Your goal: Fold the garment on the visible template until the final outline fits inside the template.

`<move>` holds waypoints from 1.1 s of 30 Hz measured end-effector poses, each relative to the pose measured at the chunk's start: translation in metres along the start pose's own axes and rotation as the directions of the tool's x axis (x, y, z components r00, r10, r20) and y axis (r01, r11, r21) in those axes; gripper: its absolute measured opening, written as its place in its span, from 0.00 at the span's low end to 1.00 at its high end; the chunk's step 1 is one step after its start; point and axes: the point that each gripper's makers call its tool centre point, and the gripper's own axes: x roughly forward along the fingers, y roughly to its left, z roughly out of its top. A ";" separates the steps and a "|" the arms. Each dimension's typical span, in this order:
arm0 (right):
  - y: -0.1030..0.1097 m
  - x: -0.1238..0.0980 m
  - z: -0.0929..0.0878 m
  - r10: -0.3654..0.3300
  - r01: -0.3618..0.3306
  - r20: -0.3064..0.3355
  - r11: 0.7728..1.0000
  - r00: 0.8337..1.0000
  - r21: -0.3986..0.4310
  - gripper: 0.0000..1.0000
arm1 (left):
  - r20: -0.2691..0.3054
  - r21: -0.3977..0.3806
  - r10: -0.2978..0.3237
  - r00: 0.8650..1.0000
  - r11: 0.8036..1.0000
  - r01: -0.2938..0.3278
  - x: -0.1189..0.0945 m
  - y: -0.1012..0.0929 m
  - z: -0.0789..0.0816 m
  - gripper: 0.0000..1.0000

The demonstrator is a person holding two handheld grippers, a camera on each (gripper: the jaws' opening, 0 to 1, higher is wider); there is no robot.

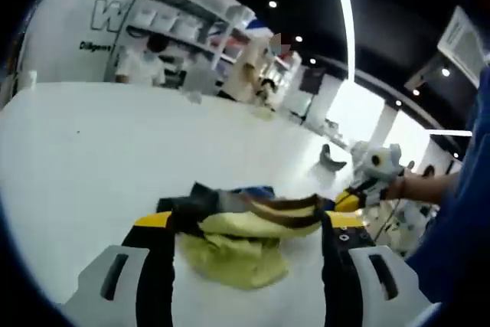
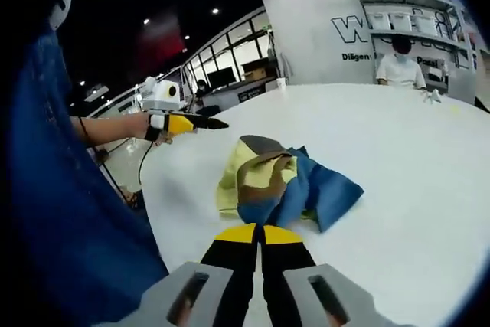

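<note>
— What does the left gripper view give, starting at its left?

— A white tabletop (image 1: 92, 158) running back to a wall with shelves, where a person in white (image 1: 142, 63) sits at the far edge. Nearer, the left claw (image 1: 249, 229) rises from the bottom with its jaws spread well apart. The garment (image 1: 245, 246), a crumpled heap of yellow, brown and blue cloth, lies on the tabletop between and just past the jaw tips. I can't tell whether the tips touch it. At the right, the right claw (image 1: 354, 193) comes in, held in a hand (image 1: 409, 187) over the tabletop's edge.

— And the right gripper view?

— At the left, a blue sleeve, then the left claw (image 2: 200, 122) held by a hand (image 2: 134, 126) above the tabletop's (image 2: 413, 189) near edge, clear of the cloth. In the middle the garment (image 2: 287, 181) sits bunched, yellow on its left, blue on its right, a brown band across it. Below it the right claw (image 2: 260, 233) points at the heap with jaws pressed together, holding nothing, just short of the cloth.
</note>
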 end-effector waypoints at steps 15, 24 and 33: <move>-0.014 -0.024 -0.012 -0.087 0.086 0.030 0.995 0.996 0.056 0.00 | -0.240 -0.092 -0.305 0.922 0.952 0.291 0.058 -0.017 -0.011 0.52; -0.012 -0.022 -0.014 -0.096 0.094 0.030 0.994 0.995 0.059 0.00 | -0.304 -0.136 -0.290 0.907 0.956 0.260 0.061 0.011 -0.028 0.31; -0.014 -0.021 -0.017 -0.100 0.096 0.042 0.992 0.994 0.081 0.00 | -0.322 -0.172 -0.296 0.899 0.952 0.252 0.064 0.016 -0.035 0.15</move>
